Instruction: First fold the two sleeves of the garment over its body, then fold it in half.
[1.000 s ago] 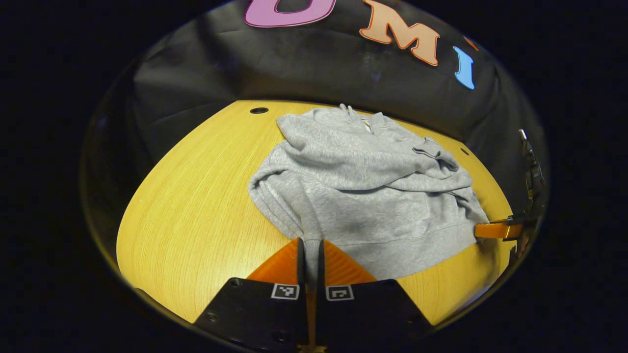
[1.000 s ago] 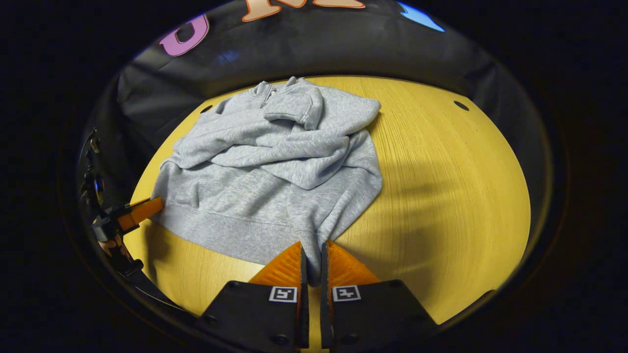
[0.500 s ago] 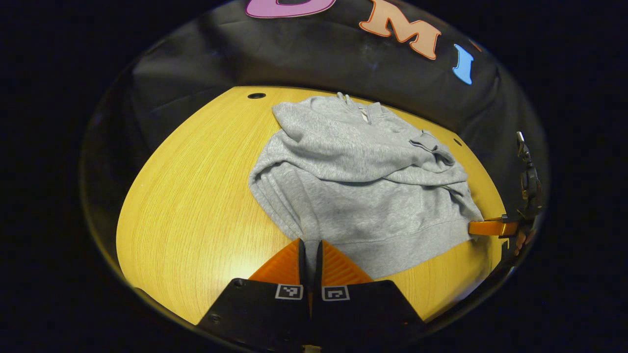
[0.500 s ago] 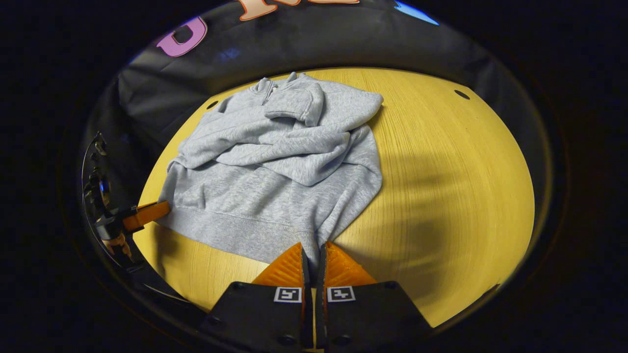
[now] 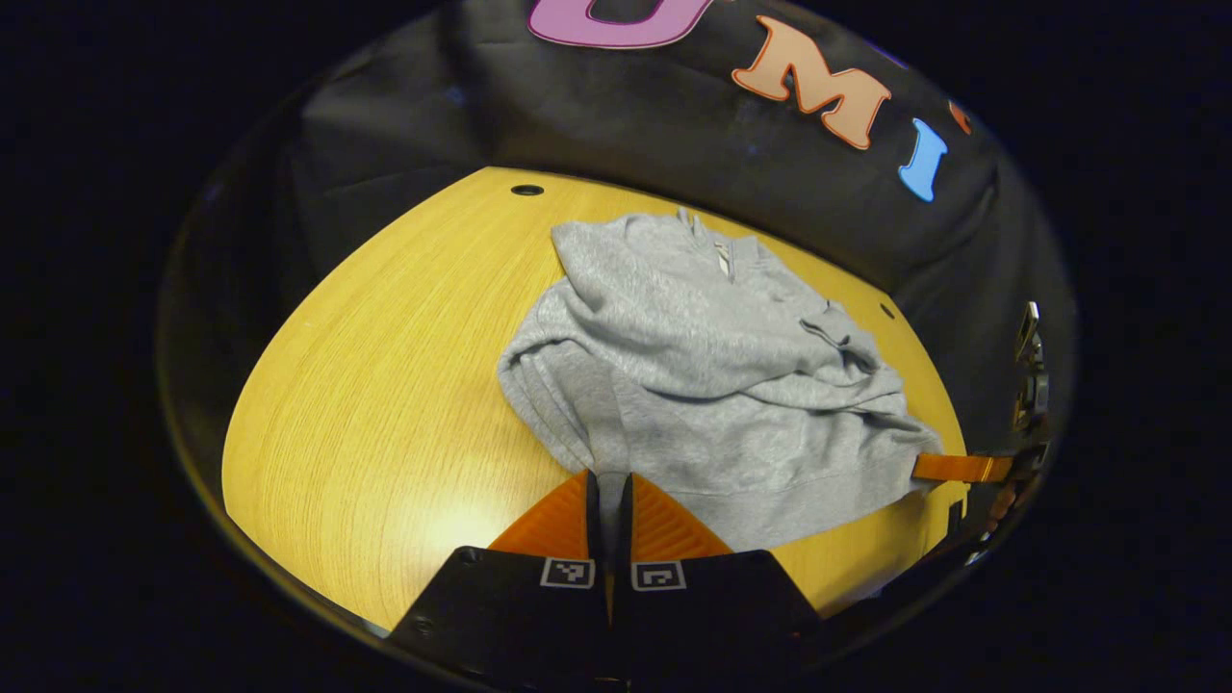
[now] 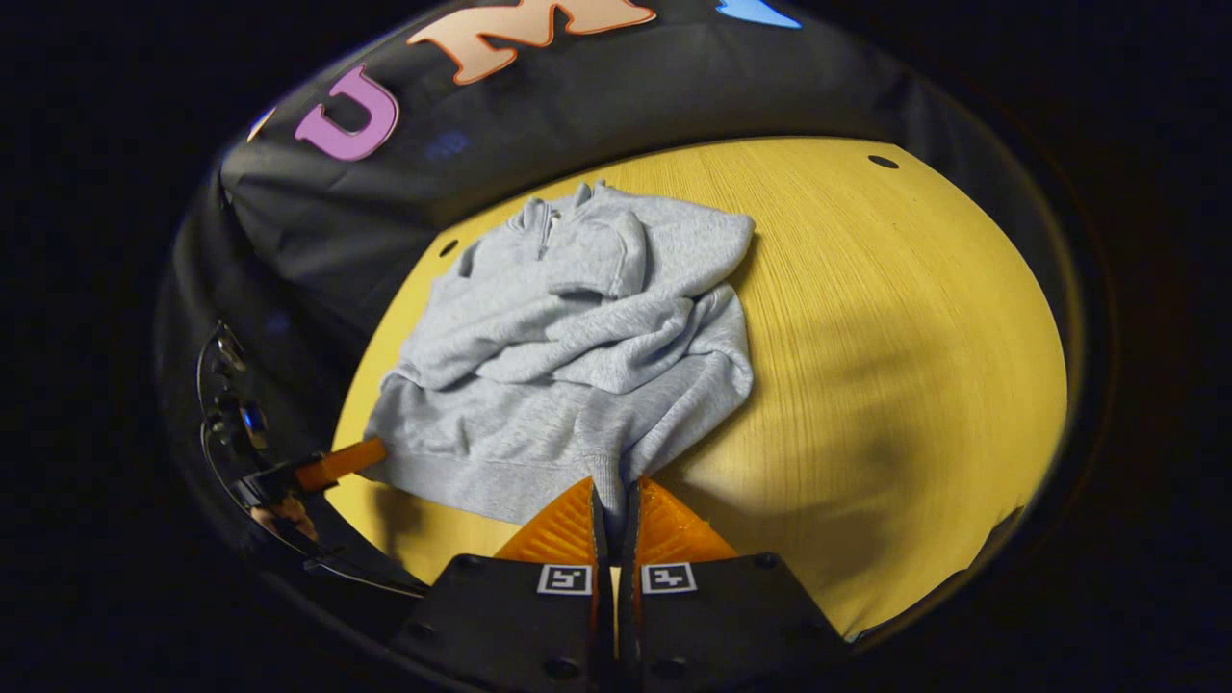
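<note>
A grey zip-neck sweatshirt (image 5: pixel 703 375) lies on the yellow wooden table (image 5: pixel 385 385), both sleeves folded across its body, collar toward the far wall. My left gripper (image 5: pixel 608 486) is shut on the hem corner nearest it, cloth pinched between its fingers. My right gripper (image 6: pixel 614 496) is shut on the opposite hem corner of the sweatshirt (image 6: pixel 577 356). In the left gripper view the right gripper (image 5: pixel 953 468) shows at the far right on the hem. In the right gripper view the left gripper (image 6: pixel 342 462) shows at the left on the other corner, a hand behind it.
The table (image 6: pixel 885 327) has wide bare wood to the right of the garment in the right gripper view. Small round holes (image 5: pixel 526 190) sit near its far edge. The black booth wall rises just behind the collar.
Both grippers, still shut on the hem corners, have risen and shifted slightly; the hem is lifted a little and the sweatshirt looks smaller and farther off.
</note>
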